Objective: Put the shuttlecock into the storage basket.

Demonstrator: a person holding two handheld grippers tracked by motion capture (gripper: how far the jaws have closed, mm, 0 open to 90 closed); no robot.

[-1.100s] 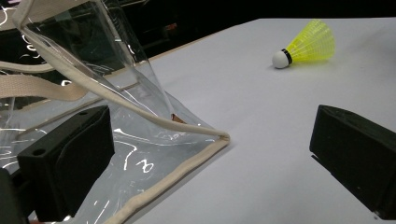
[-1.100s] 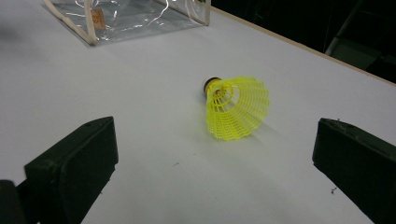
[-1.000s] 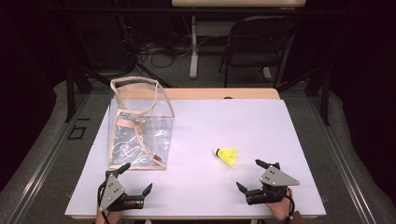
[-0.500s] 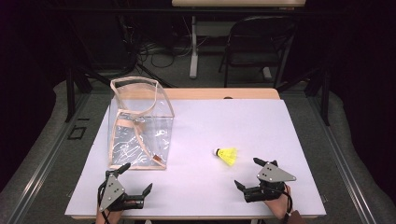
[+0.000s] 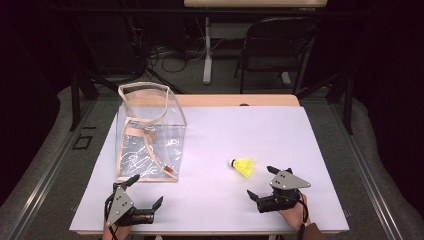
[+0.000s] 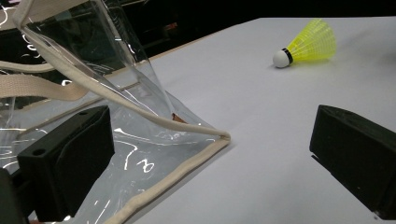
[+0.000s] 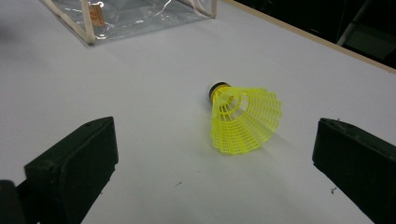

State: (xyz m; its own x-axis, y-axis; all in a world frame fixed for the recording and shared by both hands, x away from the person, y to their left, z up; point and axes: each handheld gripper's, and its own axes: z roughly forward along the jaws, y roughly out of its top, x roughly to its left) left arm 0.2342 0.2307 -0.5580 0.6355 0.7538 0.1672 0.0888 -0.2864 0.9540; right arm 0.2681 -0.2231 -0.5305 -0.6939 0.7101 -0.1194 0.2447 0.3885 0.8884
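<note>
A yellow shuttlecock (image 5: 243, 166) with a white cork lies on its side on the white table (image 5: 250, 130), right of centre. My right gripper (image 5: 260, 182) rests just in front of it, open. In the right gripper view the shuttlecock (image 7: 245, 119) lies ahead between the wide-apart jaws of that gripper (image 7: 215, 163), skirt toward me, untouched. A clear plastic bag (image 5: 150, 135) with beige trim and handles stands at the left. My left gripper (image 5: 146, 190) is open at the bag's near corner. In the left gripper view the bag (image 6: 93, 93) sits over the left jaw, and the shuttlecock (image 6: 310, 44) lies far off.
The table's near edge (image 5: 210, 231) runs just behind both grippers. A wooden strip (image 5: 235, 100) borders the far side. Beyond it stand a dark folding chair (image 5: 275, 45) and a table leg (image 5: 207, 50) on the floor. The bag (image 7: 130, 14) lies at the top left of the right gripper view.
My right gripper has crept slightly left and forward toward the shuttlecock. The left gripper, bag and shuttlecock have stayed put.
</note>
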